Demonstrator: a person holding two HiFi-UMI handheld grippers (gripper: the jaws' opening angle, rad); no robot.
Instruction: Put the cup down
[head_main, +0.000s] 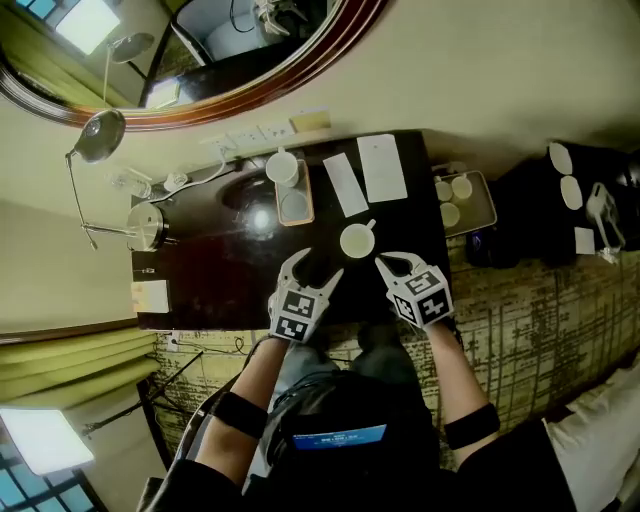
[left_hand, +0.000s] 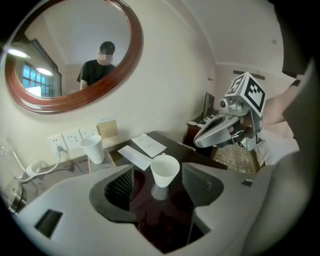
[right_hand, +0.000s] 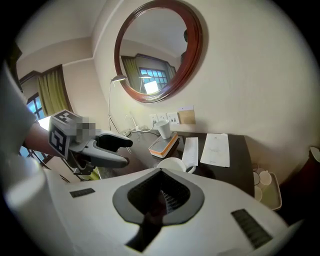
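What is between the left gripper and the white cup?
Only bare dark desk. The head view shows the left gripper short of the cup, jaws apart, not touching it.

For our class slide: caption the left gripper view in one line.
Open left tongs frame the cup standing on the table; shut right tongs hover alongside.
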